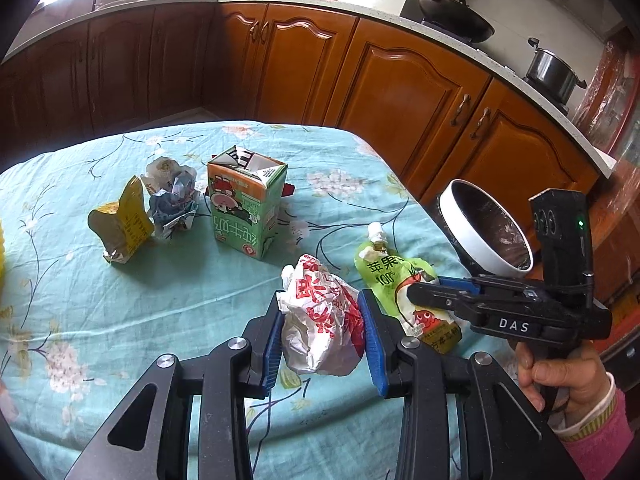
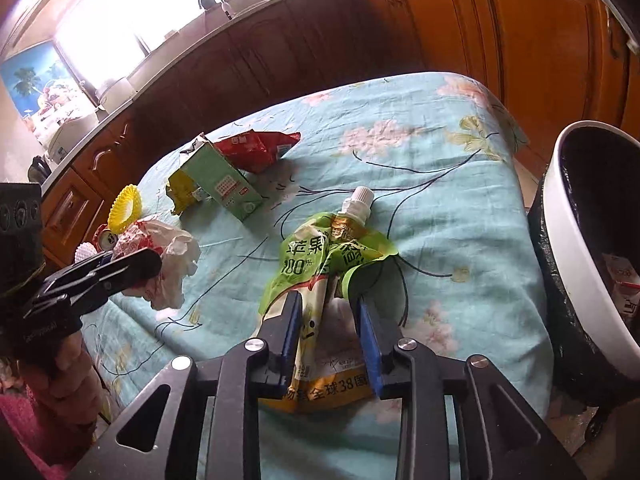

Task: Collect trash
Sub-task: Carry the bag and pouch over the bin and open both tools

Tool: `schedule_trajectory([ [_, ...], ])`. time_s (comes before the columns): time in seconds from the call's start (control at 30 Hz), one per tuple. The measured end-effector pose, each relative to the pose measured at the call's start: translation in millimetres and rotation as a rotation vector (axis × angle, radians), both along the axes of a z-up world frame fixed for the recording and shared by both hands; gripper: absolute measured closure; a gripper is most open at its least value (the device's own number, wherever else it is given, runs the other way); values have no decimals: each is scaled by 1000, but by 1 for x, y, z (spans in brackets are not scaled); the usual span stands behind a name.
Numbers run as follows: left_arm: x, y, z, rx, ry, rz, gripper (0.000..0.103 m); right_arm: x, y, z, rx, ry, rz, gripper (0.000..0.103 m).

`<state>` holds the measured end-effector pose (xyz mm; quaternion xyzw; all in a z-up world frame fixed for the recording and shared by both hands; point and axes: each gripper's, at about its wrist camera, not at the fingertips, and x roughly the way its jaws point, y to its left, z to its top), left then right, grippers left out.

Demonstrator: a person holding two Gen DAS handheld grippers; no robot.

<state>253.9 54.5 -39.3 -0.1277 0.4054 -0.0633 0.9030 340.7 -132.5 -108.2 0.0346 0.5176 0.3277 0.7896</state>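
Observation:
My left gripper (image 1: 322,304) is shut on a crumpled white wrapper with red print (image 1: 320,320) on the table; it also shows in the right wrist view (image 2: 160,264). My right gripper (image 2: 326,308) is shut on a green juice pouch (image 2: 328,256) with a white cap, lying on the table; the pouch shows in the left wrist view (image 1: 400,280), with the right gripper (image 1: 420,292) on it. A green milk carton (image 1: 244,204), a yellow wrapper (image 1: 120,224) and a paper ball (image 1: 174,200) stand further back.
A bin with a white rim and black liner (image 2: 580,240) stands off the table's right edge (image 1: 484,224). A red snack bag (image 2: 256,148), a yellow paper cup (image 2: 126,206) and a can (image 2: 105,239) lie on the teal floral cloth (image 1: 140,320). Wooden cabinets stand behind.

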Motion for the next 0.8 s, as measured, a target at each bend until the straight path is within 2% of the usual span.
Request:
schedule_trajectory([
  [0.03, 0, 1, 0, 0, 2, 2, 69, 2, 3, -3, 6, 10, 6, 73],
  [0.1, -1, 0, 2, 5, 1, 6, 69, 4, 7, -5, 19, 18, 9, 79],
  [0.13, -1, 0, 4, 8, -2, 7, 69, 2, 8, -4, 19, 8, 6, 84],
  [0.27, 2, -7, 9, 11, -11, -13, 69, -10, -1, 12, 5, -64, -30, 88],
  [0.53, 22, -46, 14, 8, -25, -112, 69, -31, -67, 45, 1, -155, -194, 88],
  [0.8, 48, -99, 21, 30, -49, -223, 69, -36, -143, 64, 3, -196, -352, 88],
])
